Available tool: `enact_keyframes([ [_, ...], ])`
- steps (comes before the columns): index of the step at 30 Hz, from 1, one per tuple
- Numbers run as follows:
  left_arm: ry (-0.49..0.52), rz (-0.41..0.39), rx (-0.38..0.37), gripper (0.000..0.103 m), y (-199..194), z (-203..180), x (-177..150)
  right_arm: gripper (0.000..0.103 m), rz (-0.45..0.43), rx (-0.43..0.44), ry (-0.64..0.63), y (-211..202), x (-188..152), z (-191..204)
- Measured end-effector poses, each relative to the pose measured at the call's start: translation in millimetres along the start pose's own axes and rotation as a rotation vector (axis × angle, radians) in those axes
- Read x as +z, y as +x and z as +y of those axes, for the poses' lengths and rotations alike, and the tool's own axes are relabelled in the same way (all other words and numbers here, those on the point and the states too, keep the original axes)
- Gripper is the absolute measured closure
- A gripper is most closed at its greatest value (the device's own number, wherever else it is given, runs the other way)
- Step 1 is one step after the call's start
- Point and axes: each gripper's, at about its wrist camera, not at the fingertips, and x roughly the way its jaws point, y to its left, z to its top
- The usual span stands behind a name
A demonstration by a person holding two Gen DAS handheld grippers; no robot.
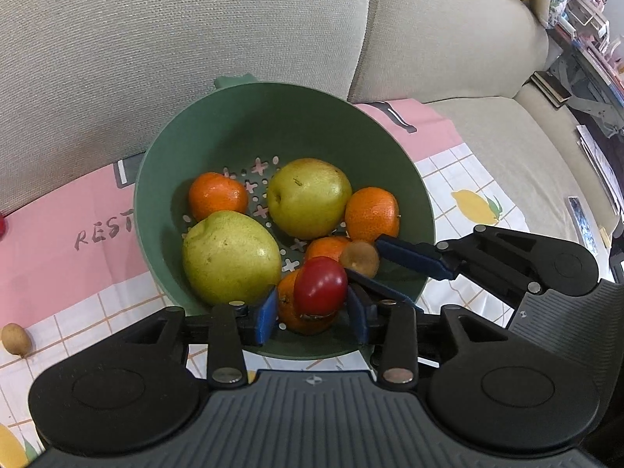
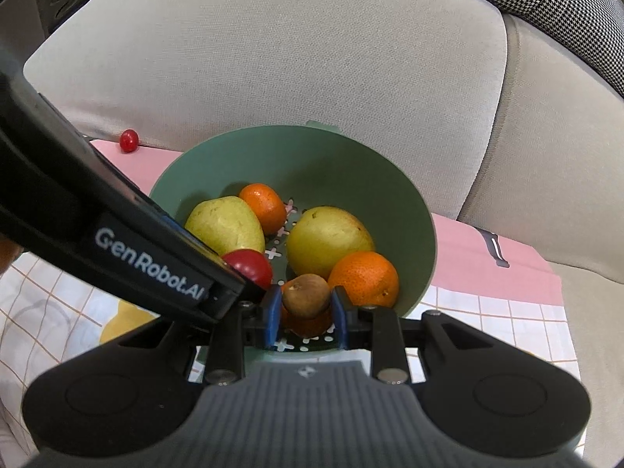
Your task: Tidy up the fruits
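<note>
Low in the middle of the left view, my left gripper (image 1: 312, 314) hangs over the near rim of the green colander (image 1: 156, 179), its jaws released: the blue pads stand clear on either side of a red tomato (image 1: 320, 285), which rests on an orange (image 1: 290, 312) beneath it. No earlier picture tells me more than that gap. My right gripper (image 2: 306, 312) reaches in from the right of that frame, and in its own view the jaws are clenched on a small brown fruit (image 2: 306, 295), pads pressing both its sides, just above another orange at the near edge of the bowl.

The colander is crowded. Two pears (image 1: 230, 257) fill the left and centre, and more oranges (image 1: 372, 212) sit against the far left and right walls. Open floor shows only as a narrow strip of cross-shaped holes between the pears.

Outside the rim there is more room: the pink and checked cloth (image 1: 58, 210) spreads left and right, backed by the beige sofa cushions (image 1: 156, 39). A second brown fruit (image 1: 15, 339) lies on the cloth at the lower left edge of the left view, and a small red tomato (image 2: 128, 140) lies against the cushion at the upper left of the right view.
</note>
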Motion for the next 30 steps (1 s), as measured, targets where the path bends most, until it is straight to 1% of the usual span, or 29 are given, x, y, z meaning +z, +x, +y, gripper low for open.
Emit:
enact_keyframes([
  [3, -0.004, 0.002, 0.012, 0.048, -1, 1, -1, 0.072, 0.003, -0.005, -0.001, 0, 0, 0],
  [5, -0.020, 0.004, 0.010, 0.046, -2, 4, -3, 0.069, 0.006, -0.011, -0.004, -1, 0, 1],
  [6, -0.024, -0.002, 0.010, 0.046, -3, 4, -4, 0.064, 0.007, -0.016, -0.005, -1, 0, 1],
  [8, -0.024, -0.010, 0.007, 0.046, -6, 5, -5, 0.060, 0.002, -0.022, 0.000, -3, 1, 0],
  [10, -0.021, -0.018, 0.012, 0.044, -11, 4, -5, 0.053, -0.001, -0.034, 0.006, -6, 2, -1],
  [11, -0.019, -0.024, 0.012, 0.044, -13, 3, -5, 0.052, -0.003, -0.040, 0.007, -7, 3, -1],
  [15, -0.012, -0.057, 0.012, 0.042, -25, 0, -6, 0.040, -0.021, -0.069, 0.010, -14, 6, -2],
  [18, -0.002, -0.088, 0.024, 0.042, -37, -4, -8, 0.038, -0.028, -0.082, 0.016, -18, 9, -1],
  [19, 0.005, -0.103, 0.033, 0.041, -42, -5, -9, 0.032, -0.031, -0.087, 0.019, -19, 10, 0],
  [21, 0.011, -0.135, 0.040, 0.037, -54, -5, -11, 0.028, -0.046, -0.097, 0.020, -23, 12, 3],
  [24, 0.011, -0.174, 0.057, 0.037, -69, -4, -15, 0.027, -0.057, -0.108, 0.007, -30, 14, 10],
  [26, 0.014, -0.201, 0.082, 0.037, -80, -3, -18, 0.025, -0.062, -0.116, 0.001, -33, 15, 16],
  [27, 0.019, -0.213, 0.096, 0.037, -86, -3, -20, 0.022, -0.066, -0.118, 0.002, -36, 15, 18],
  [30, 0.029, -0.243, 0.132, 0.037, -101, 0, -28, 0.022, -0.075, -0.111, 0.016, -43, 16, 25],
])
